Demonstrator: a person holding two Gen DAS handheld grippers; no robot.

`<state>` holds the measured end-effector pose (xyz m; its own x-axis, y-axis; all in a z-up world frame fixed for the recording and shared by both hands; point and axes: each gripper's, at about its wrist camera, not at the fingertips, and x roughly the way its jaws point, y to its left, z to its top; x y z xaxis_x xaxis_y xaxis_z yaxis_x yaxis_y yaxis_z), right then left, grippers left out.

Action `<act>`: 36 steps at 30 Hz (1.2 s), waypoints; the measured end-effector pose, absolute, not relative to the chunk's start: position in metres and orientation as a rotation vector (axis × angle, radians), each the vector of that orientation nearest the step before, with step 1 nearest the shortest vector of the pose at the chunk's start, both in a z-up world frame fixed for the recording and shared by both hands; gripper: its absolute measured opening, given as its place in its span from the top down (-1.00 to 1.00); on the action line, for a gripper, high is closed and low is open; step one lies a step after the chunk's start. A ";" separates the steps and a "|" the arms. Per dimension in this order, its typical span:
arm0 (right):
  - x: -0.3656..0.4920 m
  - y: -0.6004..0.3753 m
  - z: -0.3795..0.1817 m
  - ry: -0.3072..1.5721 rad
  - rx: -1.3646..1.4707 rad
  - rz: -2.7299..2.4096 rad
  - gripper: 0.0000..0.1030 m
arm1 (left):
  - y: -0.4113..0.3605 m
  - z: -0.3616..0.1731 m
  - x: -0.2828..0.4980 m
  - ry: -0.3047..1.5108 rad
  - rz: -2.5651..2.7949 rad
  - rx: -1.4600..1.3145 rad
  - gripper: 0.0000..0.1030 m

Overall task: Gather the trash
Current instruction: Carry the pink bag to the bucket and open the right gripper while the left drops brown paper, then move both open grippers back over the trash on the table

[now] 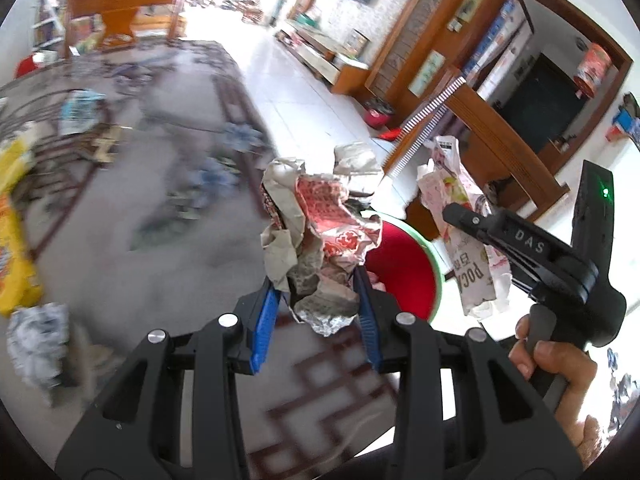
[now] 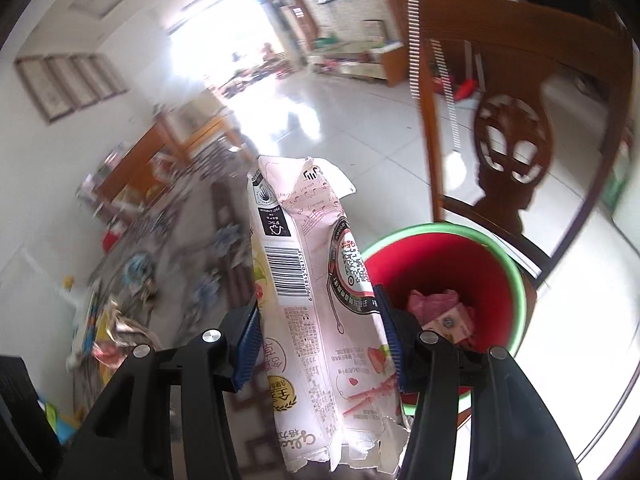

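My left gripper (image 1: 318, 300) is shut on a crumpled red-and-silver foil wrapper (image 1: 320, 220), held above the table near its right edge. My right gripper (image 2: 320, 332) is shut on a flattened pink snack box (image 2: 316, 288); it also shows in the left wrist view (image 1: 460, 208), held by the black gripper body. A red bin with a green rim (image 2: 516, 276) stands below and right of both, with pink trash (image 2: 436, 304) inside; it also shows in the left wrist view (image 1: 404, 268).
More trash lies on the patterned table (image 1: 160, 208): a yellow packet (image 1: 12, 248), a crumpled wrapper (image 1: 36, 340), a blue-white packet (image 1: 78, 110). A wooden chair (image 2: 508, 136) stands behind the bin. Another chair (image 1: 124, 16) is at the table's far end.
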<state>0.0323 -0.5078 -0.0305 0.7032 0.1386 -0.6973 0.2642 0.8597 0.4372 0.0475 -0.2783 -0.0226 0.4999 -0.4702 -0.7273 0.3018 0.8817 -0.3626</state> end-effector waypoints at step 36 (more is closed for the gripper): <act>0.060 -0.458 -0.033 0.884 0.489 -0.039 -0.55 | -0.069 -0.040 0.071 0.903 0.042 -0.340 -0.34</act>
<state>0.0604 -0.4578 -0.0325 0.6405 0.1660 -0.7498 0.2308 0.8896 0.3940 0.0707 -0.0692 -0.0402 0.6223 -0.1059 -0.7756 -0.1778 0.9458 -0.2718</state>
